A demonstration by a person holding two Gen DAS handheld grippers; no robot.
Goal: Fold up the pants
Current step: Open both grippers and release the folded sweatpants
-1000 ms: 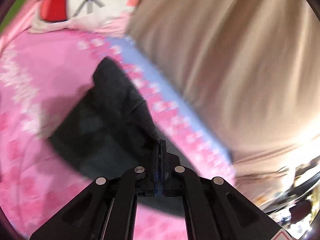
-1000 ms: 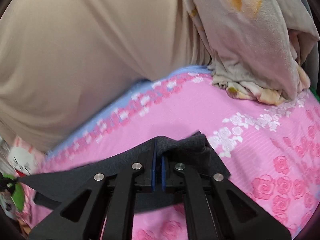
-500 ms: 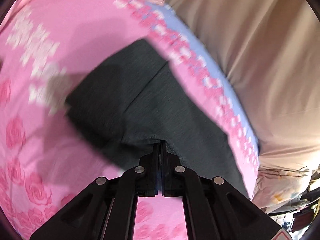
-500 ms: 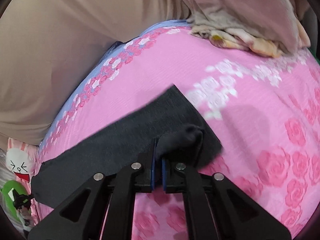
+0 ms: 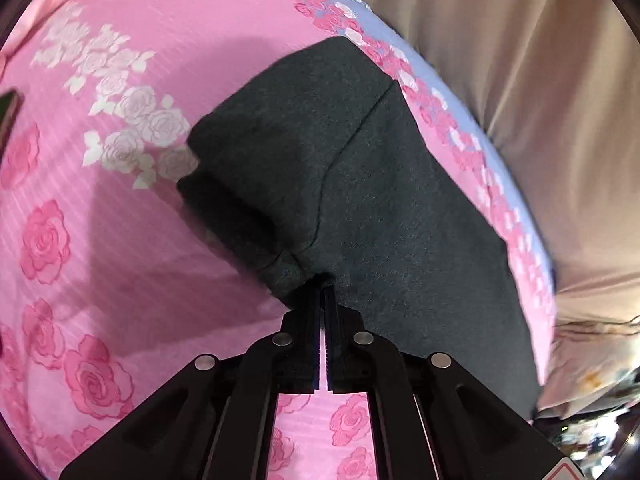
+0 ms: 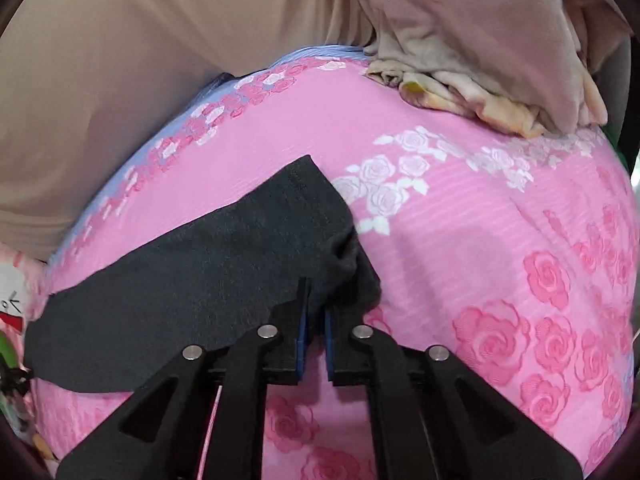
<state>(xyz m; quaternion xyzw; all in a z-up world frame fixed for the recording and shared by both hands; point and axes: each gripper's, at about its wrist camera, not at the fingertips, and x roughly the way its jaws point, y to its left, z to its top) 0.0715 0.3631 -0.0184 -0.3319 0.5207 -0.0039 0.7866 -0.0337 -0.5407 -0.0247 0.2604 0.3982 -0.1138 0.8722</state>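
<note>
Dark grey pants (image 5: 360,184) lie folded lengthwise on a pink rose-print bed sheet (image 5: 120,240). My left gripper (image 5: 323,286) is shut on a bunched edge of the pants at their near side. In the right wrist view the pants (image 6: 200,280) stretch away to the left. My right gripper (image 6: 315,284) is shut on the other end's near corner, with a narrow gap between its blue pads and cloth pinched in it.
A beige curtain (image 5: 520,80) hangs along the bed's far edge, also in the right wrist view (image 6: 120,60). A crumpled beige and yellow blanket (image 6: 480,60) lies on the bed at the right. A plush toy (image 6: 12,300) sits at the left.
Both grippers have lowered the pants from the air onto the sheet. The cloth now lies flat and spread, and both views tilt down toward the bed.
</note>
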